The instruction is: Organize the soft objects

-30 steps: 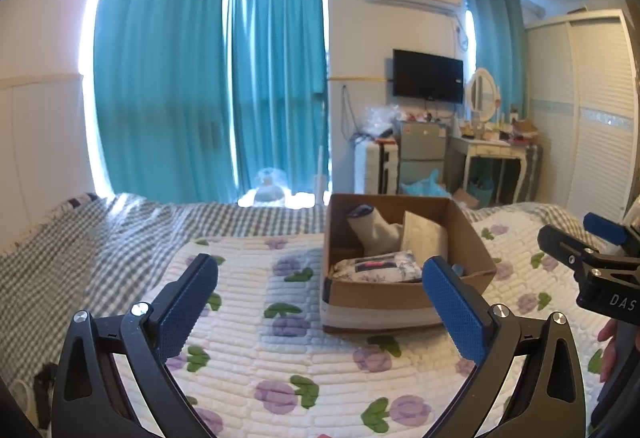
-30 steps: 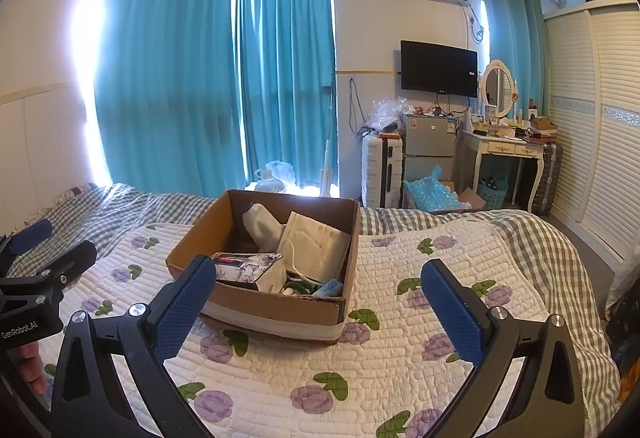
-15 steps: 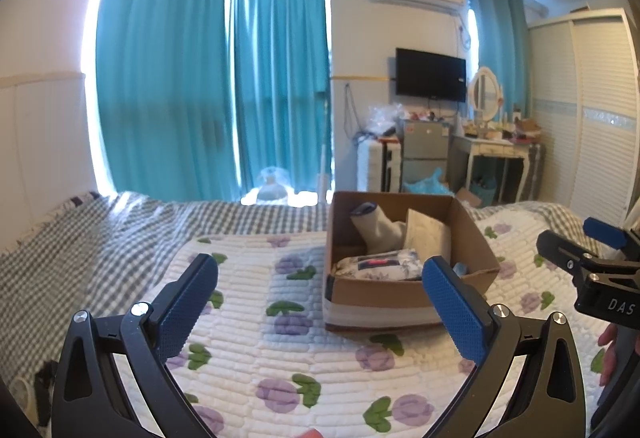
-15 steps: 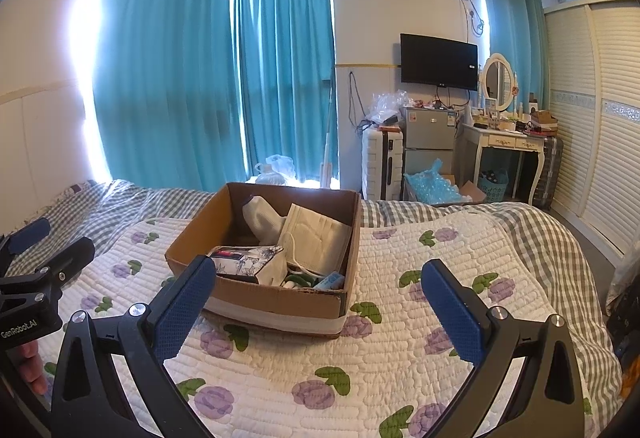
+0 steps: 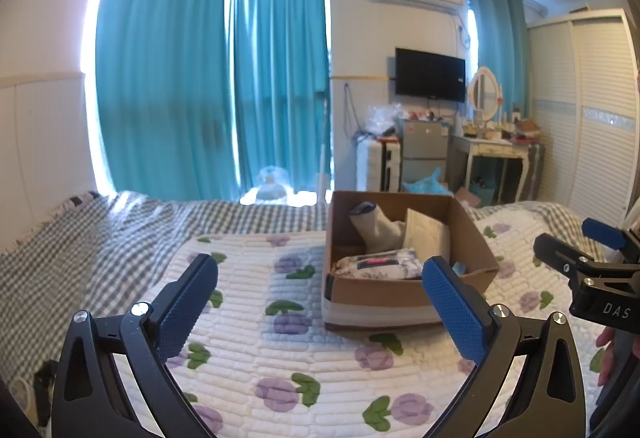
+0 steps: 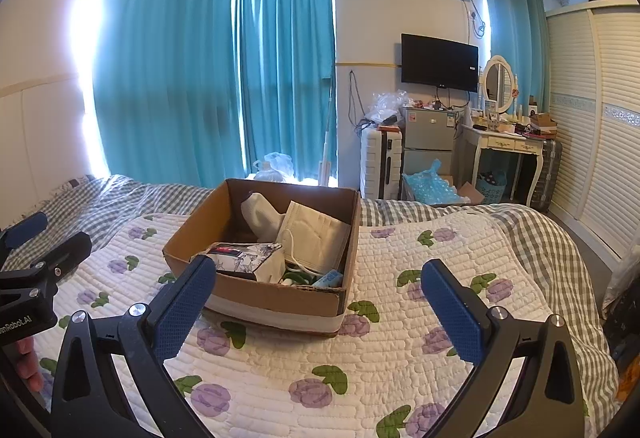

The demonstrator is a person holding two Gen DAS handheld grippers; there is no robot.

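A brown cardboard box (image 6: 280, 300) (image 5: 384, 294) stands on the quilted flowered bed cover (image 6: 400, 350). In it lie a white sock (image 6: 262, 220), a white face mask (image 6: 316, 238), a patterned tissue pack (image 6: 244, 258) and small items at the bottom. My left gripper (image 5: 320, 302) is open and empty, held above the quilt to the left of the box. My right gripper (image 6: 318, 302) is open and empty, in front of the box. Each gripper shows at the edge of the other's view.
A grey checked blanket (image 5: 100, 238) covers the bed's far side and left. Beyond the bed are teal curtains (image 6: 208, 78), a suitcase (image 6: 380, 162), a small fridge (image 6: 428, 142), a dressing table (image 6: 508, 146) and a white wardrobe (image 6: 592, 126).
Both grippers have lifted and drawn back slightly, so the box sits a little lower in both views. Both stay open and empty.
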